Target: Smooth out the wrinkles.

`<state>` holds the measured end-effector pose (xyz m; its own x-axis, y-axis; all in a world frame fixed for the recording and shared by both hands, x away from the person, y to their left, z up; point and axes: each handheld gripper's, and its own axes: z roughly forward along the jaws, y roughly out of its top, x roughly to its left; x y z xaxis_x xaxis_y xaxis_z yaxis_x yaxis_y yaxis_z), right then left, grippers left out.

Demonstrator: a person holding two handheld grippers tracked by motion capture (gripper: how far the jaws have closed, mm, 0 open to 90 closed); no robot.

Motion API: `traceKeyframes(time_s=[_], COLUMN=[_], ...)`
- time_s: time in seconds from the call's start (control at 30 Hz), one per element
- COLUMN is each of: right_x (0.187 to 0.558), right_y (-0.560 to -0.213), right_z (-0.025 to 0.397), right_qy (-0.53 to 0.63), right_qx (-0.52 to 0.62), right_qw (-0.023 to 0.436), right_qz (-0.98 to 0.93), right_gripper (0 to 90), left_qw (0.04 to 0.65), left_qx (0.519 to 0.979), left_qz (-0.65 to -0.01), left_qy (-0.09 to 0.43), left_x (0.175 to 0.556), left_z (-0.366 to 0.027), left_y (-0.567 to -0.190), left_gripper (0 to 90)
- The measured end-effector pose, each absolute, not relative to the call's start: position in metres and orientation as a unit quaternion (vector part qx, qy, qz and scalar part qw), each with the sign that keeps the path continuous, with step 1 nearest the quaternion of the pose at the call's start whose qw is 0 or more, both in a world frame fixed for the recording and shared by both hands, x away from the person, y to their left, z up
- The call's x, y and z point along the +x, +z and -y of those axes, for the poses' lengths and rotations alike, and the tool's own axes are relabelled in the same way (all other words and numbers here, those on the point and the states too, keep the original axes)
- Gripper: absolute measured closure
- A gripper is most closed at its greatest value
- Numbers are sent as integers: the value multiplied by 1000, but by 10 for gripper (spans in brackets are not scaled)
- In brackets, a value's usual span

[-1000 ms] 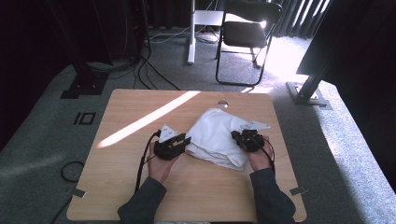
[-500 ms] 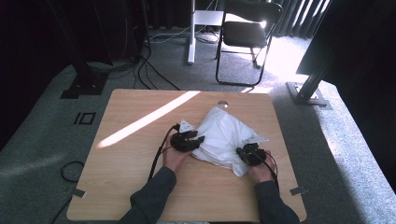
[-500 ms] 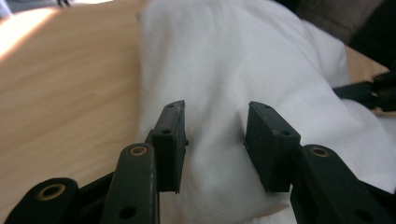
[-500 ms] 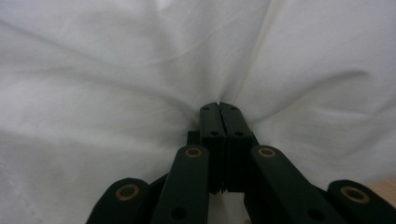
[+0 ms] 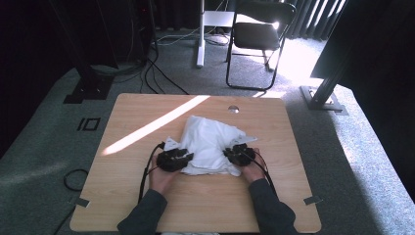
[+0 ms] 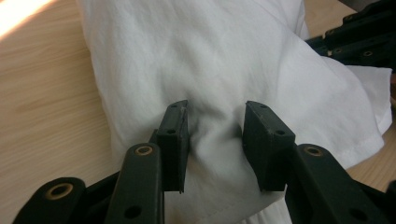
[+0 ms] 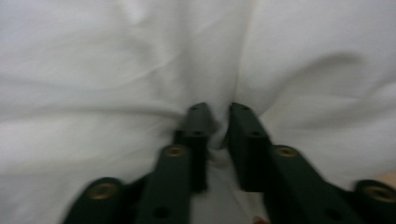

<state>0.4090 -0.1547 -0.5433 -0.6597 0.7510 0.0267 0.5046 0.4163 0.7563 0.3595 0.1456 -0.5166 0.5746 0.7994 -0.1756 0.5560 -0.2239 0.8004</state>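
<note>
A crumpled white cloth (image 5: 208,139) lies on the middle of the wooden table (image 5: 147,196). My left gripper (image 5: 186,157) is at the cloth's near left edge. In the left gripper view the left gripper (image 6: 215,119) is shut on a thick fold of the cloth (image 6: 210,56), which keeps the jaws somewhat apart. My right gripper (image 5: 231,153) is at the near right edge. In the right gripper view the right gripper (image 7: 219,114) has its jaws almost together, pinching a ridge of the cloth (image 7: 116,56). The right gripper (image 6: 359,32) also shows far off in the left gripper view.
A stripe of sunlight (image 5: 151,126) crosses the table's left half, and a round cable hole (image 5: 234,109) sits near the far edge. Beyond the table stand a black chair (image 5: 259,34) and floor cables (image 5: 161,73). Bare wood surrounds the cloth.
Both grippers first moved right and toward the person, then shifted back left. The cloth came along with them and now lies more to the left, bunched tighter.
</note>
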Motion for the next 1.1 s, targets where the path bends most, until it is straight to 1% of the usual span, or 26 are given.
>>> traceKeyframes(time_s=[0.03,0.07,0.1,0.2,0.23,0.3,0.33,0.37,0.43,0.5,0.53,0.6,0.67,0.73,0.8,0.9,0.97,1.03,1.1], right_x=[409,417,423,429,428,420,412,402,389,379,377,376,380,387,395,408,415,421,423], right_y=[-543,-538,-536,-537,-537,-531,-526,-519,-509,-508,-512,-526,-539,-544,-545,-548,-548,-549,-547], right_z=[155,152,156,168,173,179,180,180,177,168,163,155,151,150,150,149,147,145,149], right_qy=[384,388,383,367,366,360,361,376,413,412,381,333,310,323,329,343,345,351,367], right_qx=[380,395,412,443,452,450,441,430,407,380,375,373,382,388,393,406,409,414,423], right_qw=[160,154,159,145,137,138,149,168,167,154,159,161,162,151,161,153,158,157,145], right_qz=[-826,-819,-811,-805,-802,-806,-808,-803,-798,-814,-830,-851,-855,-850,-844,-833,-830,-825,-816], right_gripper=[700,634,596,546,544,519,500,480,440,442,457,479,478,481,485,477,465,424,374], left_qw=[441,446,448,465,474,490,495,494,484,466,455,446,444,444,444,443,444,450,464], left_qx=[770,766,766,759,754,747,749,752,762,776,782,788,788,787,785,775,770,762,751], left_qz=[-440,-443,-441,-432,-431,-423,-413,-408,-402,-398,-398,-398,-399,-400,-403,-419,-426,-432,-437], left_qy=[138,135,136,144,147,151,153,154,153,151,152,151,150,153,156,165,168,171,173], left_x=[360,357,356,347,344,336,331,329,325,324,324,324,327,331,336,350,357,359,357], left_z=[-146,-150,-151,-153,-153,-155,-155,-154,-148,-141,-137,-132,-130,-129,-129,-131,-132,-133,-138], left_y=[-517,-519,-519,-517,-514,-508,-504,-503,-503,-510,-514,-521,-525,-527,-527,-526,-524,-521,-515], left_gripper=[615,615,612,579,573,564,564,560,557,558,560,565,575,576,579,579,563,528,501])
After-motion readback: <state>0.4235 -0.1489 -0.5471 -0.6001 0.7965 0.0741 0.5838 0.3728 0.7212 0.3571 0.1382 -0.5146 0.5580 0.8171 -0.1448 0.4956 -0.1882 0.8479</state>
